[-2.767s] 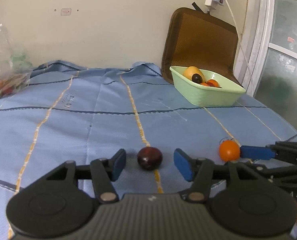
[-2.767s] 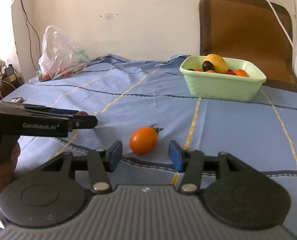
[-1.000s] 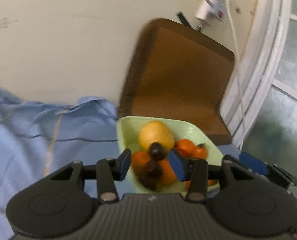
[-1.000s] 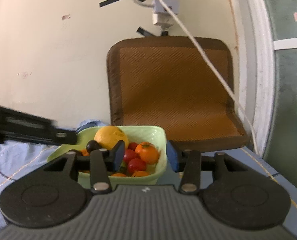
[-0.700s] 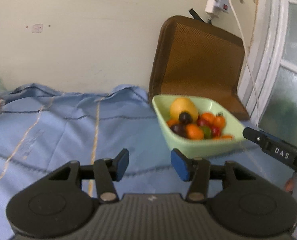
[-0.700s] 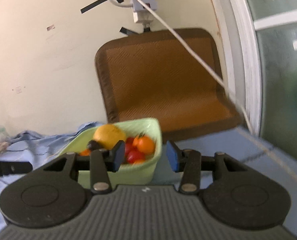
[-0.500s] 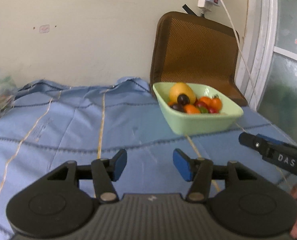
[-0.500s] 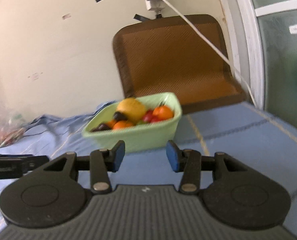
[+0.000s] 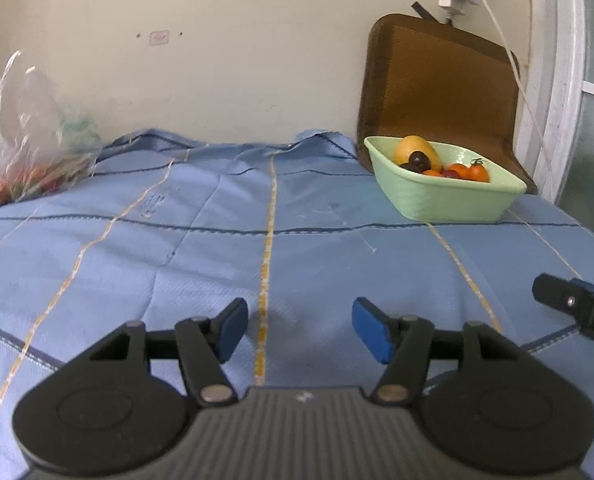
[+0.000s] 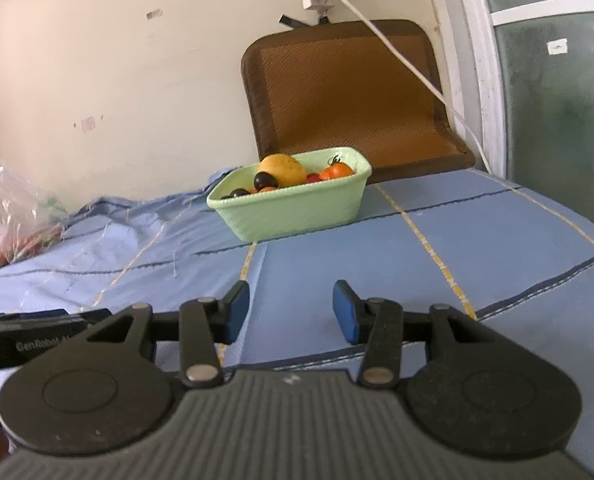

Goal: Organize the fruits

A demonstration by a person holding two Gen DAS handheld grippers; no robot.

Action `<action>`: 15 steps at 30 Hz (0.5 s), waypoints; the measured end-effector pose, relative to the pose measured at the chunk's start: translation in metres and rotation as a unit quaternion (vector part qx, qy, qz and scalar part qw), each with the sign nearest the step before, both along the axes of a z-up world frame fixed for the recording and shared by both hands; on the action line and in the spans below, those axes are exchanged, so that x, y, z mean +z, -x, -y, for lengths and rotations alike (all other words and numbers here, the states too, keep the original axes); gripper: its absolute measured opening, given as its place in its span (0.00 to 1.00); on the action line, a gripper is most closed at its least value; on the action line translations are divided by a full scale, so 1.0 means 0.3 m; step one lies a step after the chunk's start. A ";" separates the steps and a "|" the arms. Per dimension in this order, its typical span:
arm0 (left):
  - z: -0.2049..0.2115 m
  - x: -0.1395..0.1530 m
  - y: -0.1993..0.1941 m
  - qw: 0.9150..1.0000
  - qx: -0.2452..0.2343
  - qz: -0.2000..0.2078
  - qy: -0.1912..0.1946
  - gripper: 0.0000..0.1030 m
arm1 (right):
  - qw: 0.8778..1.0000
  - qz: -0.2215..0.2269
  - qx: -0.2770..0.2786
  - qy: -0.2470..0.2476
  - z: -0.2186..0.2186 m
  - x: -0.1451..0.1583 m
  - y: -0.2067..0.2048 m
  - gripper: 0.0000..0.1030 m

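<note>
A pale green bowl [image 9: 453, 200] stands at the back right of the blue cloth, also in the right wrist view [image 10: 297, 212]. It holds a yellow fruit [image 9: 415, 148], dark plums [image 9: 418, 159] and orange tomatoes [image 9: 479, 173]. My left gripper [image 9: 299, 332] is open and empty, low over the bare cloth, well short of the bowl. My right gripper [image 10: 291, 312] is open and empty, also near the cloth in front of the bowl. Its arm shows at the right edge of the left wrist view [image 9: 577, 308].
A clear plastic bag with produce [image 9: 29, 148] lies at the back left by the wall. A brown woven mat [image 9: 437, 84] leans on the wall behind the bowl. A white cable [image 10: 397, 56] hangs across it. The blue cloth [image 9: 257, 248] covers the table.
Both grippers have pulled back from above the bowl toward the near side of the table. The dark plum and orange tomato that lay on the cloth earlier are no longer there.
</note>
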State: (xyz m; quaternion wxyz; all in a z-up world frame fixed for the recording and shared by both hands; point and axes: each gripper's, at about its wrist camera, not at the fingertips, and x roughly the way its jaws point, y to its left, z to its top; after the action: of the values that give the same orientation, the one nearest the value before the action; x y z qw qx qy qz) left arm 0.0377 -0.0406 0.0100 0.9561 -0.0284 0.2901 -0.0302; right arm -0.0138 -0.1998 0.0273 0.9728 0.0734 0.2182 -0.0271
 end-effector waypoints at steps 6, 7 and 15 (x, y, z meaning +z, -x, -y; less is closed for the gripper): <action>0.001 -0.002 0.012 1.000 -0.001 0.006 -0.002 0.58 | 1.000 -0.012 0.006 0.008 -0.007 -0.008 -0.011 0.48; -0.003 -0.002 0.012 1.000 0.001 0.005 0.000 0.58 | 1.000 -0.012 0.005 0.006 -0.005 -0.009 -0.010 0.48; -0.004 -0.003 0.019 1.000 0.000 0.011 0.003 0.61 | 1.000 -0.022 0.001 -0.017 0.016 -0.013 -0.020 0.53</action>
State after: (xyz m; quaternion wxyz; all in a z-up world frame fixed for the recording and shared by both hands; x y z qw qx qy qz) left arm 0.0321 -0.0393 0.0091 0.9590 -0.0310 0.2798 -0.0313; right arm -0.0078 -0.2045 0.0235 0.9663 0.0894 0.2402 -0.0243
